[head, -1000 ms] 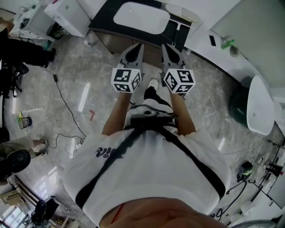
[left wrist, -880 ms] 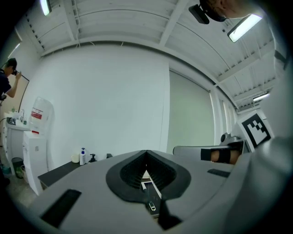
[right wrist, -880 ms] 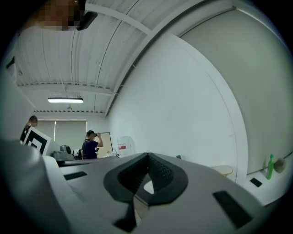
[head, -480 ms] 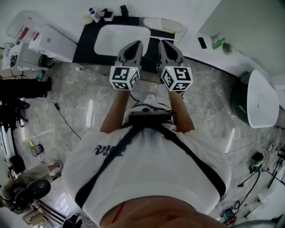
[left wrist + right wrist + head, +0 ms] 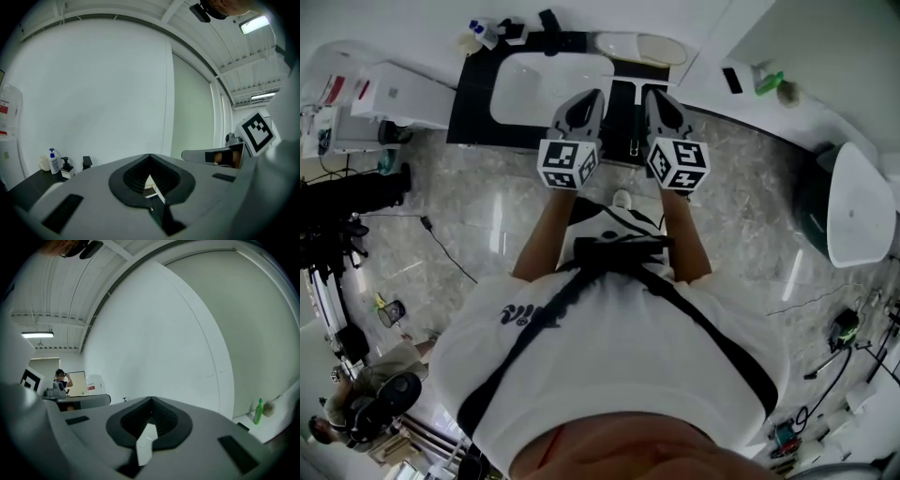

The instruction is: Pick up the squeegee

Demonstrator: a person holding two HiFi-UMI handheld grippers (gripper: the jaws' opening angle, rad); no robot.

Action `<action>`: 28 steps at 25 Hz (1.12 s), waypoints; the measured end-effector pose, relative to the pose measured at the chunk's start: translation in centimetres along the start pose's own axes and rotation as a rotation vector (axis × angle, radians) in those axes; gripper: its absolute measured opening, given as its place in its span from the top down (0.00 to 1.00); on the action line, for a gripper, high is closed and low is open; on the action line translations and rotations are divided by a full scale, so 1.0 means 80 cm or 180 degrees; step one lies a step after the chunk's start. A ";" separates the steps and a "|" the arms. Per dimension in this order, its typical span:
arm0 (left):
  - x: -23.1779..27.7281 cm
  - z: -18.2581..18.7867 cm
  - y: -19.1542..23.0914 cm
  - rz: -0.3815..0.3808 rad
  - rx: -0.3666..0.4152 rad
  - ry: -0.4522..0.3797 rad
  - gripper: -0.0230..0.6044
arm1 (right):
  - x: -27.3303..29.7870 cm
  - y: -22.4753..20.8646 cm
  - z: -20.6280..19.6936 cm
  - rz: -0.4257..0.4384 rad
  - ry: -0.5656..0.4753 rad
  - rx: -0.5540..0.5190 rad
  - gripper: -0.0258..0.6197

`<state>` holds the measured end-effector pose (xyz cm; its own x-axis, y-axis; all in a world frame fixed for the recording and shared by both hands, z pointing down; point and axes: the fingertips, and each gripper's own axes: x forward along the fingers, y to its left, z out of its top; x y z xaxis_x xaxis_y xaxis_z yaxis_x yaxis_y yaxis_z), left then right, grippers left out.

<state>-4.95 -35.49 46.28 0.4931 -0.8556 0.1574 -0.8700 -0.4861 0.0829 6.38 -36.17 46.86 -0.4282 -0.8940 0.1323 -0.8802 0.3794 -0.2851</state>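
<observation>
In the head view both grippers are held out side by side over a black counter (image 5: 478, 103) with a white sink basin (image 5: 534, 80). My left gripper (image 5: 589, 97) is shut and empty, its tips over the basin's right rim. My right gripper (image 5: 652, 96) is also shut and empty. Between them on the counter lies a dark T-shaped tool (image 5: 632, 122) that looks like the squeegee; neither gripper touches it. In the left gripper view the jaws of the left gripper (image 5: 150, 156) meet at a point. In the right gripper view the right gripper (image 5: 151, 400) likewise has its jaws together.
A blue-capped soap bottle (image 5: 54, 161) and a dark dispenser (image 5: 66, 168) stand at the counter's far left. A green bottle (image 5: 772, 84) stands on the white ledge to the right, also seen as the green bottle (image 5: 258, 411). A white toilet (image 5: 853, 216) is far right. Cables trail on the floor (image 5: 441, 244).
The person has walked up to the counter: sink and counter have slid from ahead of the grippers to beneath their tips. Both grippers stayed shut and side by side.
</observation>
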 end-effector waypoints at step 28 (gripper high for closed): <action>0.122 -0.180 0.069 -0.0782 -0.0328 0.1000 0.95 | 0.138 -0.118 -0.296 -0.0886 0.1837 0.0114 0.75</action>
<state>-5.03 -43.97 62.43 0.6744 -0.6126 0.4122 -0.7304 -0.6351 0.2511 5.15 -43.97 73.49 -0.2347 -0.6818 0.6929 -0.9712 0.1345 -0.1966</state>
